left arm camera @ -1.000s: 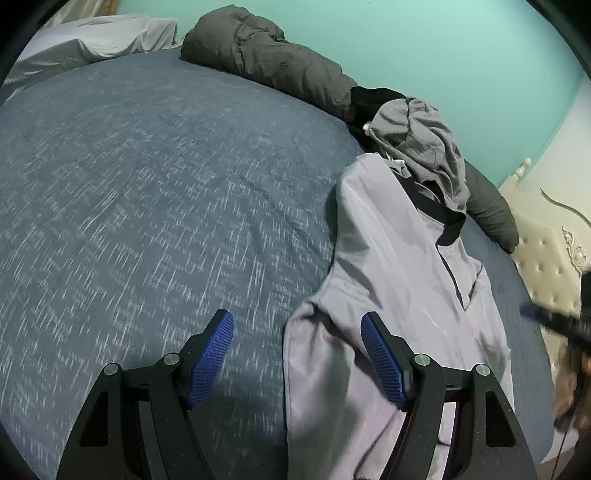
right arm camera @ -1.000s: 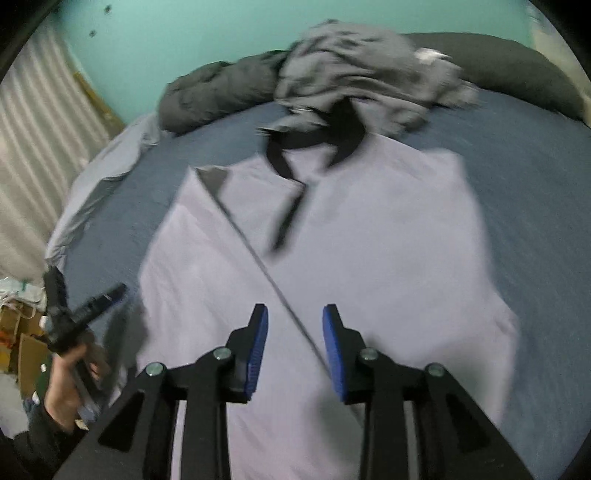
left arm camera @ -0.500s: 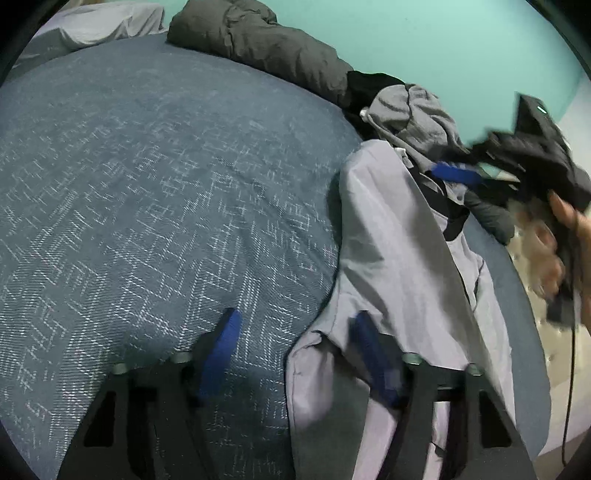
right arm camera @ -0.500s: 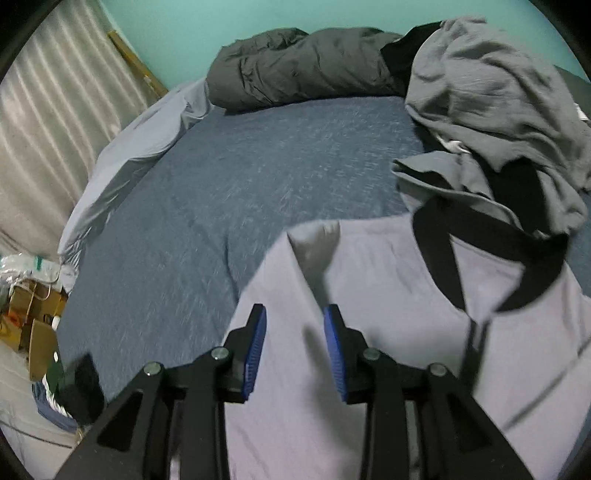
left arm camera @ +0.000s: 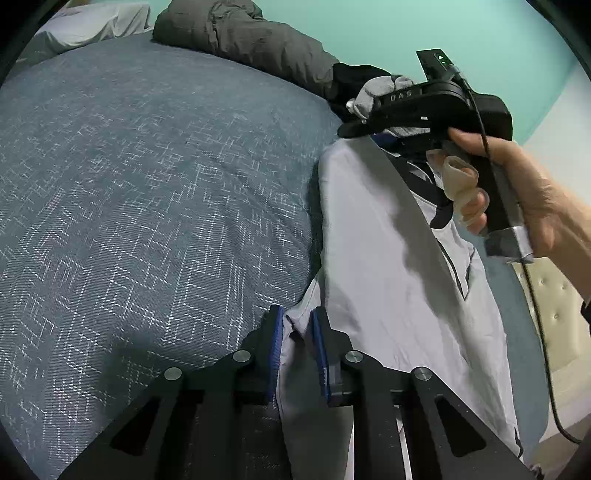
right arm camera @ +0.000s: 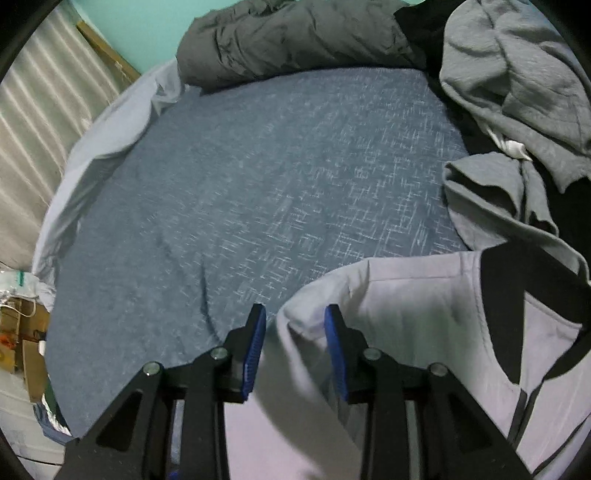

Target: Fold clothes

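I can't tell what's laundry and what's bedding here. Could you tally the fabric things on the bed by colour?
Pale lilac-grey shirt with black collar: 1
Mid-grey crumpled garment: 1
Black garment beneath it: 1
Dark grey rumpled quilt: 1
Pale blue-grey sheet: 1
Blue patterned bedcover: 1
Total: 6

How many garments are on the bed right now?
3 that I can tell: lilac shirt at the grippers, grey sweatshirt heaped behind its collar, a black garment underneath. More may be hidden.
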A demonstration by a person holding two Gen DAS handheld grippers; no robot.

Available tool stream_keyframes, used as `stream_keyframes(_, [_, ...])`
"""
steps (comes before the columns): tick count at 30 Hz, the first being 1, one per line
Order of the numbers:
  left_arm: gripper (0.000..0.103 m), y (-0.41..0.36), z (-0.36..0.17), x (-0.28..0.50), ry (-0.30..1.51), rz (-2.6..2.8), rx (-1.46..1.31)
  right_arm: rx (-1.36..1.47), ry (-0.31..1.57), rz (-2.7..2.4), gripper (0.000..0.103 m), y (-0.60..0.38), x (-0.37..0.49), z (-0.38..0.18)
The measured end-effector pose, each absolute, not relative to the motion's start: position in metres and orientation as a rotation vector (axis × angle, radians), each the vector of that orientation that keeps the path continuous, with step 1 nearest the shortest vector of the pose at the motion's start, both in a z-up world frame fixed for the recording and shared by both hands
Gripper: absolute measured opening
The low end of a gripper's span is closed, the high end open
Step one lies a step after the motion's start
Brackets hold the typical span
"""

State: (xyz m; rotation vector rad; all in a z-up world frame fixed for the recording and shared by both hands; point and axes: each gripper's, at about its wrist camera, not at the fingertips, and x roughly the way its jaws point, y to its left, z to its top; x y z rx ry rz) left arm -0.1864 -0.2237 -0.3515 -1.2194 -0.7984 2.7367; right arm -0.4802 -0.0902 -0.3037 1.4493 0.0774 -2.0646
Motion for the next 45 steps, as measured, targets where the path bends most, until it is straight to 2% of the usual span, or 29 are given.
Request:
stream_keyframes(2, [0.015, -0.224, -0.353, -0.187, -0.814, 2.734, -1.219, 1.422, 0.092, -2.070, 0.010, -0.092, -0.478, -0.305])
stream_keyframes(4, [0.014, -0.225, -0.353, -0.186, -0.826, 2.732, -1.221, 1.361, 0.080, -2.117, 0.003, -0.089, -0.477, -0.300])
stream_keyframes(8, [0.013, -0.227, -0.357, -0.180, -0.837, 2.727, -1.237, 1.275, 0.094, -2.246, 0.000, -0.080, -0.481, -0.293])
stream_keyframes(12, [0.013, -0.225, -0.356, -0.181, -0.827, 2.733, -1.239, 1.316, 0.129, -2.283, 0.000, -0.076, -0.490, -0.301])
stream_keyframes(18, [0.014, -0.226, -0.357, -0.179, -0.856, 2.726, -1.234, 1.154, -0.079, -2.199, 0.001, -0.062, -0.471, -0.276])
stream_keyframes(21, [0.014, -0.229, -0.354, -0.171, -0.874, 2.728, -1.232, 1.121, 0.002, -2.070, 0.002, -0.072, -0.448, -0.273])
stream_keyframes(26, [0.013, -0.234, -0.350, -0.160, -0.895, 2.746, -1.232, 1.242, 0.190, -2.018, 0.002, -0.083, -0.428, -0.307])
stream_keyframes(32, [0.013, -0.241, -0.350, -0.151, -0.922, 2.752, -1.237, 1.363, 0.213, -2.098, 0.001, -0.083, -0.449, -0.352])
stream_keyframes(37, [0.015, -0.243, -0.348, -0.143, -0.922, 2.754, -1.233, 1.358, 0.255, -2.120, 0.000, -0.088, -0.457, -0.356])
stream_keyframes(39, [0.020, -0.243, -0.349, -0.141, -0.933, 2.756, -1.225, 1.326, 0.222, -2.159, 0.000, -0.082, -0.460, -0.346])
stream_keyframes(42, [0.036, -0.242, -0.346, -0.140, -0.932, 2.769, -1.196, 1.242, 0.083, -2.202, 0.001, -0.064, -0.463, -0.326])
stream_keyframes(45, [0.039, -0.240, -0.347, -0.139, -0.923, 2.763, -1.205, 1.183, -0.061, -2.194, 0.004, -0.051, -0.468, -0.309])
